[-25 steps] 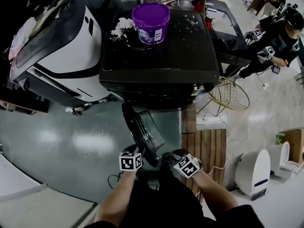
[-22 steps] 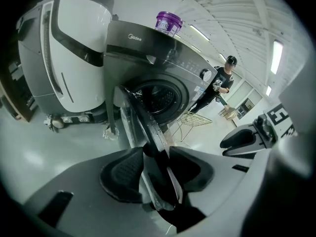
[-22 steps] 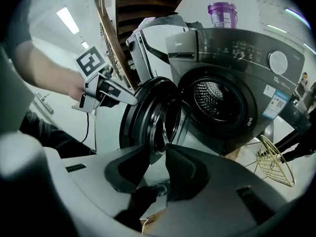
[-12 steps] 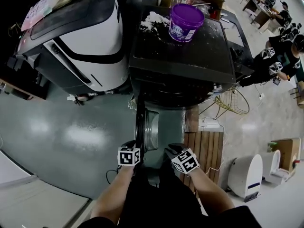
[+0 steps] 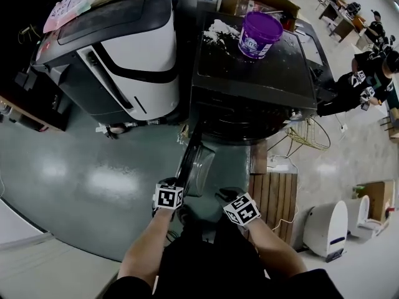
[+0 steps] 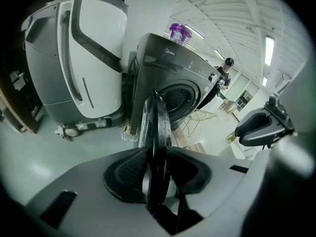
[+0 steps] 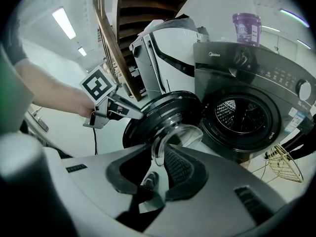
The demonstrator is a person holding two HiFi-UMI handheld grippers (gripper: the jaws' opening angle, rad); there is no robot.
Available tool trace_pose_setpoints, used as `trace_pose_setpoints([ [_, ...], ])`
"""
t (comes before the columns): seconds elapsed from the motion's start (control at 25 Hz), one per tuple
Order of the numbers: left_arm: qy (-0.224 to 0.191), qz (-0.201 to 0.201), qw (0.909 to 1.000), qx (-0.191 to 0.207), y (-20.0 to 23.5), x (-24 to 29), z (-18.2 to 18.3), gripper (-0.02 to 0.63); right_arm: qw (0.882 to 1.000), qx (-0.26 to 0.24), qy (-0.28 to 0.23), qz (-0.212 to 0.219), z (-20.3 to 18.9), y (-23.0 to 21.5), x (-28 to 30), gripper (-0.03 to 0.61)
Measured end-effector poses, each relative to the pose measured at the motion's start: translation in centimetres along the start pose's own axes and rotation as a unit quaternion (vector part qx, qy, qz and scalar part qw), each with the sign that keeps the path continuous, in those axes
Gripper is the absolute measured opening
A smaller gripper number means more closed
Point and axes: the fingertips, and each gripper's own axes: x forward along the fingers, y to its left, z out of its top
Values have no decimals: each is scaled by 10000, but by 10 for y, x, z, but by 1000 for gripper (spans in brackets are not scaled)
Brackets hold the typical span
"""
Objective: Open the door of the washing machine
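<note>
A dark front-loading washing machine [image 5: 249, 80] stands ahead with its round door [image 5: 194, 164] swung out towards me and the drum [image 7: 242, 115] exposed. My left gripper [image 5: 176, 189] is shut on the door's black rim [image 6: 157, 127], which runs edge-on between the pads. In the right gripper view the left gripper [image 7: 126, 112] clamps the rim from the left. My right gripper [image 5: 223, 196] hovers just right of the door, apart from it. Its jaws stand slightly apart and hold nothing. The door's glass bowl [image 7: 173, 132] shows beyond them.
A purple bucket [image 5: 259, 35] and spilled white powder [image 5: 218, 28] sit on the machine's top. A white-and-grey machine [image 5: 124, 48] stands close on its left. A wire basket [image 5: 308, 136], a wooden pallet [image 5: 271, 192] and a white appliance [image 5: 327, 226] lie on the right. People [image 5: 368, 73] work at the far right.
The door has swung farther out from the machine with the left gripper on its rim. Both grippers have drawn back from the machine, which now looks farther away.
</note>
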Motion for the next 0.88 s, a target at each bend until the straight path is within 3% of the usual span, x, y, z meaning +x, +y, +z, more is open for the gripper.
trace_pose_setpoints([
  [0.36, 19, 284, 9993, 225, 44, -12, 4, 137, 9995, 12, 38, -316, 3, 12, -31, 89],
  [0.6, 24, 265, 9991, 328, 58, -12, 10, 137, 9984, 70, 173, -531, -9, 3, -52, 89],
  [0.72, 73, 461, 9974, 541, 64, -16, 11, 133, 9978, 97, 129, -635, -7, -7, -64, 89],
  [0.88, -221, 584, 9966, 535, 61, -27, 19, 99, 9976, 180, -152, -658, 6, -28, -76, 87],
])
